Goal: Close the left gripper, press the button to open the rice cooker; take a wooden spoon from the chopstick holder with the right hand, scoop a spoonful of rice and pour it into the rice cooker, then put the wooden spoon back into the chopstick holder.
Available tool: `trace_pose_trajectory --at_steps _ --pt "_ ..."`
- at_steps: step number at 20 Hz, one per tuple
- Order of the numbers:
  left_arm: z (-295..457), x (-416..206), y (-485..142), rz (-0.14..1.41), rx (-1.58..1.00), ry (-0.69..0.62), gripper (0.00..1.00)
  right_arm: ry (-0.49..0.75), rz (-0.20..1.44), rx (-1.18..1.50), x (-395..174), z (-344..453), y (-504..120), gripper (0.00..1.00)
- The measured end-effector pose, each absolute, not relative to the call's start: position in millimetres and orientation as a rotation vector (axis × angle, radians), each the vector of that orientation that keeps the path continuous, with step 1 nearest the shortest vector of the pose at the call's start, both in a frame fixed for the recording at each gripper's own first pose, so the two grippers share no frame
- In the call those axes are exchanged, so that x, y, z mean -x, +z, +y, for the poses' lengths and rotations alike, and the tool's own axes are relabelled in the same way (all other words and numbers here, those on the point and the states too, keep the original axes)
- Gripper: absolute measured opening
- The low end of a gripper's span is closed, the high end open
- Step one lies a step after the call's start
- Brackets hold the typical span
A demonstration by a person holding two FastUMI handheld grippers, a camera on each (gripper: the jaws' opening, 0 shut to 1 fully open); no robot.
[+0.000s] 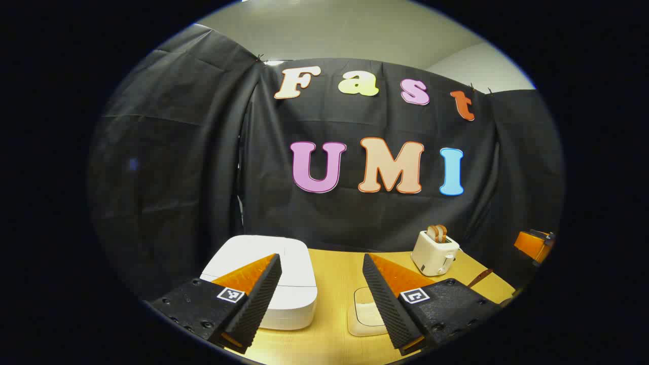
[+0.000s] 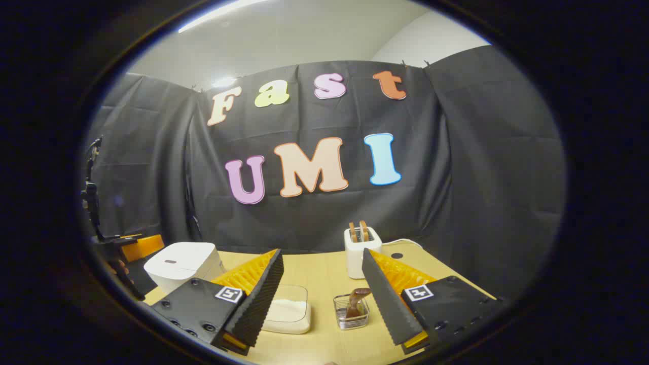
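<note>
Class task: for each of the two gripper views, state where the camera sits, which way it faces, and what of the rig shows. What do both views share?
Left gripper view: rides the left gripper, faces the cooker and back wall; open jaws show.
Right gripper view: rides the right gripper, faces the rice box and holder with spoon; open jaws show, the left gripper at the left edge.
Shared: cooker, toaster, table.

both views face back wall, sharing toaster (image 1: 435,252)
</note>
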State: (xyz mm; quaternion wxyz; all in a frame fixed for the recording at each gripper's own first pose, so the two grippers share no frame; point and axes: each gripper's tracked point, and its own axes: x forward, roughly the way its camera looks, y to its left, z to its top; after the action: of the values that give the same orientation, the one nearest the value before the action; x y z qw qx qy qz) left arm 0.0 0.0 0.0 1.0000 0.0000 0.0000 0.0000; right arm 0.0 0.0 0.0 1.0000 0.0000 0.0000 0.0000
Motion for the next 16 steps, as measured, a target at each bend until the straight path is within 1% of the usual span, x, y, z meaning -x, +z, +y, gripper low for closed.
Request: trace_pose_trajectory --at_steps 1,3,12,15,16 --pt "-4.7 -0.7 -1.3 0.005 0.015 -0.002 0.95 0.005 0.002 -0.004 -7.6 -2.2 3.4 0.99" --pt "-16.1 -5.7 -0.3 0.006 0.044 -0.009 0.95 0.010 0.003 -0.005 -21.4 -6.4 6.9 0.99" --pt "-42.6 -13.7 -11.5 0.005 0.058 -0.010 0.95 0.023 0.009 -0.027 -33.0 -32.2 -2.8 0.99" --pt "-43.6 -14.3 -13.1 -0.007 0.054 0.010 0.95 0.032 0.016 -0.028 -36.0 -40.3 -7.5 0.99" --pt "-42.0 -13.9 -11.6 -0.014 0.050 0.020 0.92 0.034 0.018 -0.027 -36.3 -42.0 -9.1 0.99"
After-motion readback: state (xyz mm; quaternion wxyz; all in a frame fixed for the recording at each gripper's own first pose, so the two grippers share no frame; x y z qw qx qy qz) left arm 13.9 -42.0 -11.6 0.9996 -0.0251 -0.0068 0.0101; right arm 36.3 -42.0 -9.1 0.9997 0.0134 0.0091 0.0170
